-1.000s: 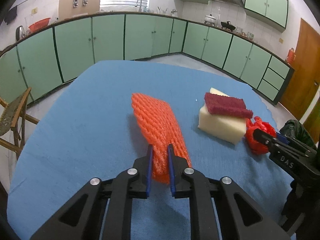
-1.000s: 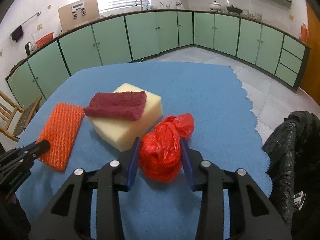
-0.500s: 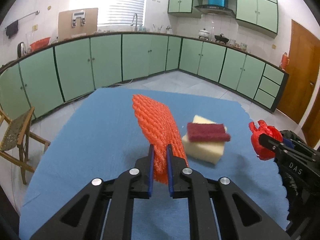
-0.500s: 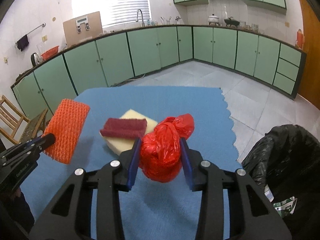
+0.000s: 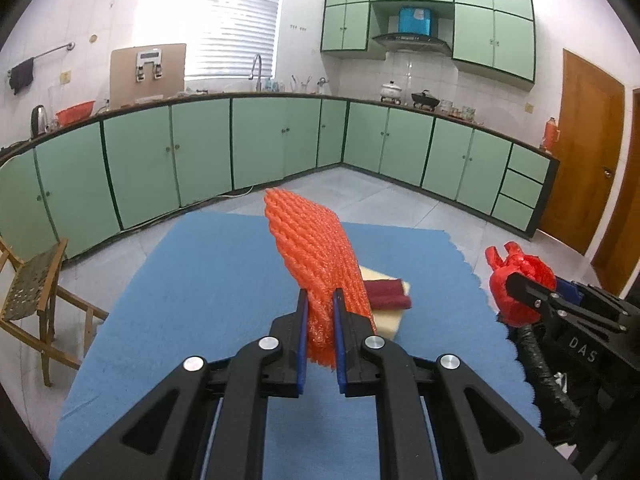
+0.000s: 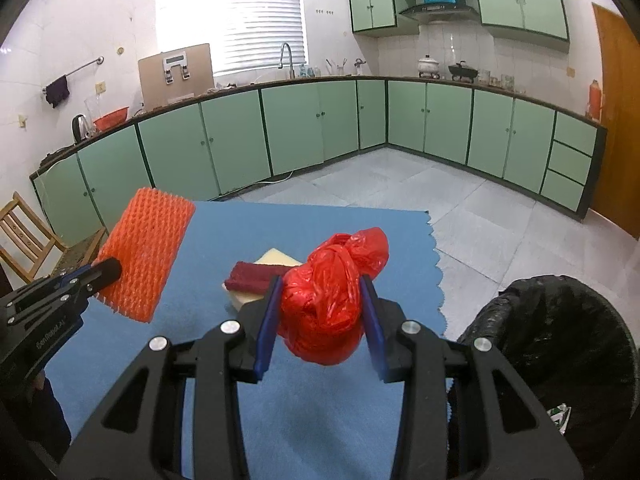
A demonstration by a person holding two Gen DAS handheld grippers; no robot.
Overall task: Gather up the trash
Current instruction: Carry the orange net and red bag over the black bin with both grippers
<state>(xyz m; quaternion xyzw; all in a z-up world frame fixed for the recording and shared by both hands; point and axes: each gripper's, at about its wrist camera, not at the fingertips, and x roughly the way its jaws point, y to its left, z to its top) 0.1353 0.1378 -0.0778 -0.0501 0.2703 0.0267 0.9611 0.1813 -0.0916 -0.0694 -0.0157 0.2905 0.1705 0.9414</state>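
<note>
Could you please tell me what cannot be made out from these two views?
- Black-lined bin, right wrist view: its inside is too dark, and the frame edge cuts it off.
- Yellow sponge, left wrist view: mostly hidden behind the orange foam net.
- Countertop items, both views: too small to identify.

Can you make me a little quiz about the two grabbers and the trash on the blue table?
1. True or false: the left gripper is shut on the orange foam net sleeve.
2. What does the right gripper hold? A) a green bottle B) the knotted red plastic bag C) a metal spoon
3. Fill in: the dark red scouring pad lies on top of the pale yellow ____ on the blue tablecloth.

Key: 1 true. 2 B. 3 sponge block. Both held things are lifted clear of the cloth, and the black-lined trash bin stands to the right of the table.
</note>
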